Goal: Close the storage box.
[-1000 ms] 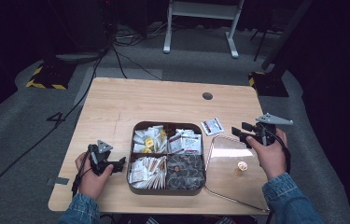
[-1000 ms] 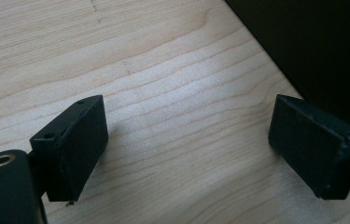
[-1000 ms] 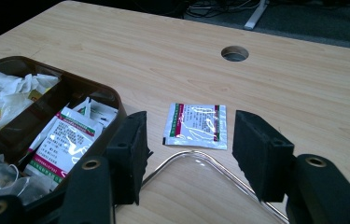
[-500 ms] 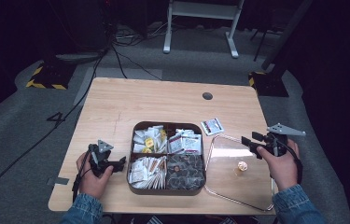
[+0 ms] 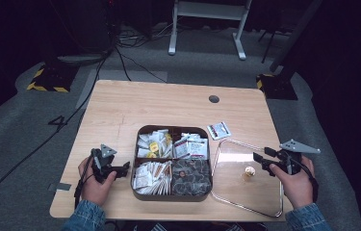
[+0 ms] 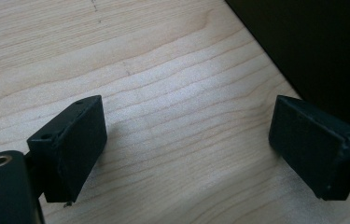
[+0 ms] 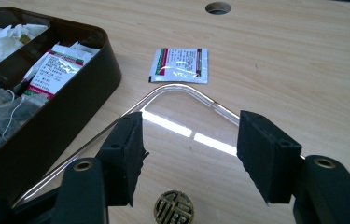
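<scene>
Pale wood-grain table (image 5: 135,108), rounded corners, one round cable hole (image 5: 213,99) at its far side. Near edge: left gripper (image 5: 122,169) rests on bare wood beside the dark four-compartment box (image 5: 172,162), jaws apart, nothing between them. Right gripper (image 5: 257,160) is over the clear lid (image 5: 245,179), which lies flat on the table right of the box; its jaws have just been opening and stand apart, empty, the lid's brass knob (image 7: 173,208) just below them. Box holds sachets and tea bags. Beyond the lid, a single sachet (image 7: 180,65) with red-and-green print lies on the wood; text too small to read. Farther off: grey carpet, black cables, yellow-black striped block (image 5: 49,79), white stand legs (image 5: 206,29), dark room.
</scene>
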### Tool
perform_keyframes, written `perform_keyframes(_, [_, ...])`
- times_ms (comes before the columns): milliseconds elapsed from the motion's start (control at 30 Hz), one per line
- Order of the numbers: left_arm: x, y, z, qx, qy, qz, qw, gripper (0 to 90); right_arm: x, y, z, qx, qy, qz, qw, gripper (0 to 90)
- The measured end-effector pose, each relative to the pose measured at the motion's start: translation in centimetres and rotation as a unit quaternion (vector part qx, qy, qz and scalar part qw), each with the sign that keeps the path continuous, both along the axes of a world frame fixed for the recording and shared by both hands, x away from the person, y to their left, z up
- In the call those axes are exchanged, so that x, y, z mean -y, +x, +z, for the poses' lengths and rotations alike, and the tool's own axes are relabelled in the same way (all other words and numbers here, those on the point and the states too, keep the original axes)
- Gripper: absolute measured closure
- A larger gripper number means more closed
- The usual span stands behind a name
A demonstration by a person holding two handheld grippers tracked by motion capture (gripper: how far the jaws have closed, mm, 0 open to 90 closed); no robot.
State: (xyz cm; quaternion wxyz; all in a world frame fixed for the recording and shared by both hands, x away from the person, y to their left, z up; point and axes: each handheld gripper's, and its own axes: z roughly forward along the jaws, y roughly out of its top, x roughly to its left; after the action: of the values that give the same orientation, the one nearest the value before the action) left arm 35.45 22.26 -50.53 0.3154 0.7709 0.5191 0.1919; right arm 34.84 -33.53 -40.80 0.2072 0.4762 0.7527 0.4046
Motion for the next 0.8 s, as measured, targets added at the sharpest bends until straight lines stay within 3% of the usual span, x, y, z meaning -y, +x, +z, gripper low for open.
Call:
perform_keyframes(133, [0.0, 0.0, 0.0, 0.0, 0.0, 0.0, 1.0, 11.7, 0.0, -0.7, -1.1, -0.015, -0.003, 0.014, 0.9998, 41.4])
perform_keyframes(200, [0.1, 0.0, 0.0, 0.0, 0.002, 0.002, 1.0, 11.7, 0.1, -1.2, -1.7, -0.015, 0.013, 0.023, 0.9995, 41.5])
perform_keyframes(300, [0.1, 0.0, 0.0, 0.0, 0.003, 0.002, 1.0, 11.7, 0.0, -1.8, -2.8, -0.001, 0.036, 0.004, 0.9993, 42.4])
perform_keyframes(367, [0.1, 0.0, 0.0, 0.0, 0.002, 0.001, 1.0, 11.6, -0.6, -1.7, -3.3, -0.017, -0.003, 0.025, 0.9995, 42.0])
perform_keyframes(400, [0.1, 0.0, 0.0, 0.0, 0.002, 0.001, 1.0, 11.6, -0.7, -1.7, -3.4, -0.015, -0.01, 0.028, 0.9995, 41.9])
perform_keyframes(467, [0.1, 0.0, 0.0, 0.0, 0.002, 0.001, 1.0, 11.6, -0.8, -1.8, -3.7, -0.011, -0.012, 0.022, 0.9996, 41.9])
perform_keyframes(633, [0.1, 0.0, 0.0, 0.0, 0.001, 0.002, 1.0, 11.5, -1.2, -1.6, -5.5, -0.03, -0.036, 0.018, 0.9988, 41.9])
perform_keyframes(800, [0.1, 0.0, 0.0, 0.0, 0.001, 0.001, 1.0, 11.4, -0.8, -1.5, -6.6, -0.043, -0.035, 0.014, 0.9984, 42.0])
